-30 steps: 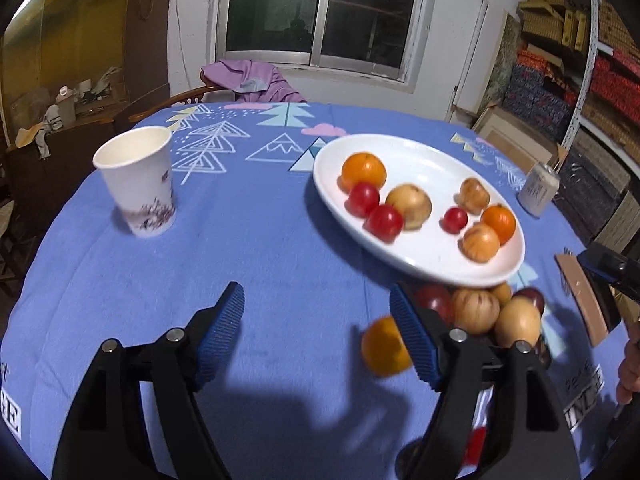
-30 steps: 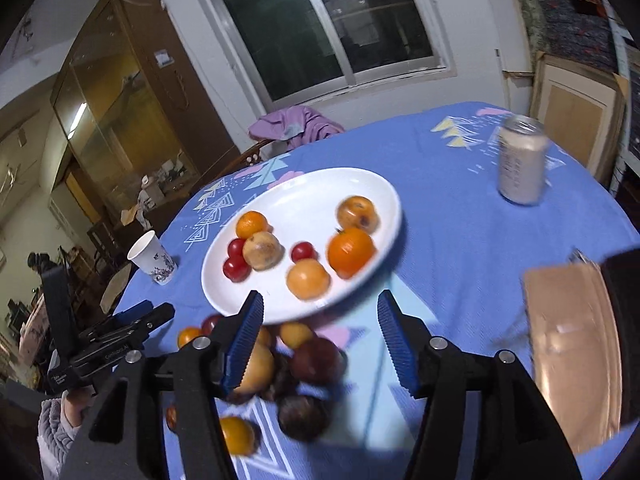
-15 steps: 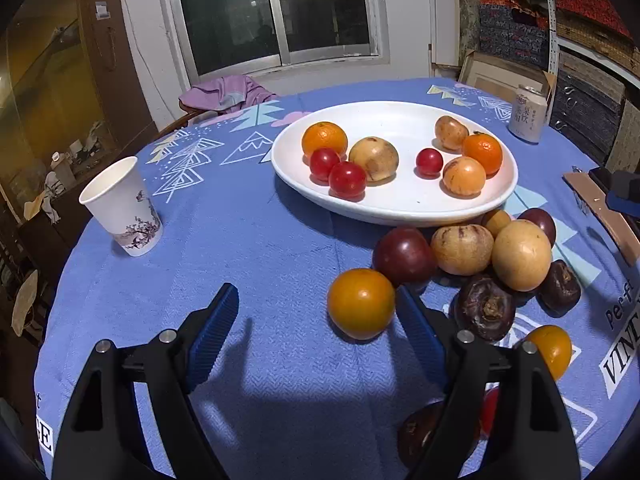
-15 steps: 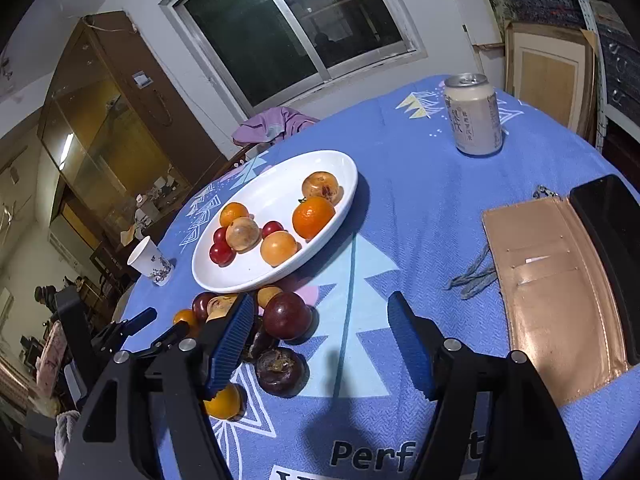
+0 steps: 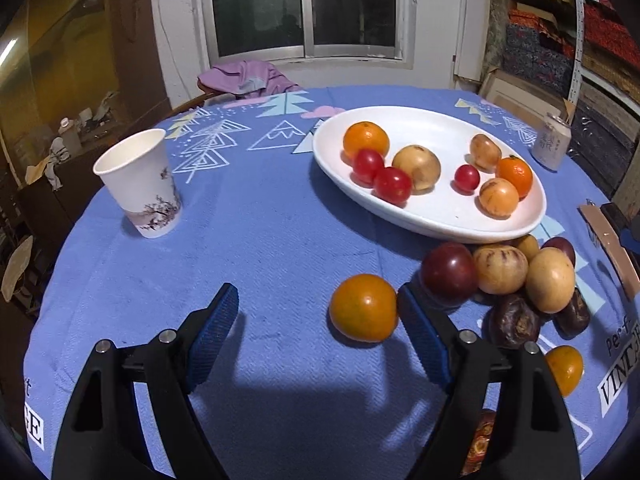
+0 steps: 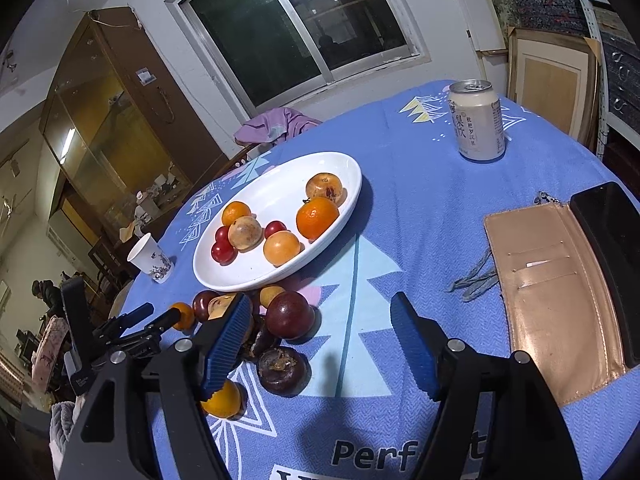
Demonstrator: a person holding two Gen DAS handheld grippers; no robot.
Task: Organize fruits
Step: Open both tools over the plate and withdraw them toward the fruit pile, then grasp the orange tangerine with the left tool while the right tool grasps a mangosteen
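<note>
Round table, blue printed cloth. White oval plate toward the far edge — eight small fruits in it: two oranges, three red ones, three tan ones.

Loose pile on the cloth just beside the plate's near rim: dark red plum, tan fruits, wrinkled dark fruits. One orange fruit lies apart at the pile's left side.

Left gripper: fingers wide, nothing pressed; the orange fruit sits just ahead of the right finger, near the blue pad.

Right gripper: jaws have just been opening, now wide and empty; the plum pile lies by its left finger.

Handling, judged: the orange fruit looks light, firm, smooth and round — likely to roll if nudged. Best taken across its widest middle, gentle squeeze.

Also on the table: paper cup, drink can, wallet.
</note>
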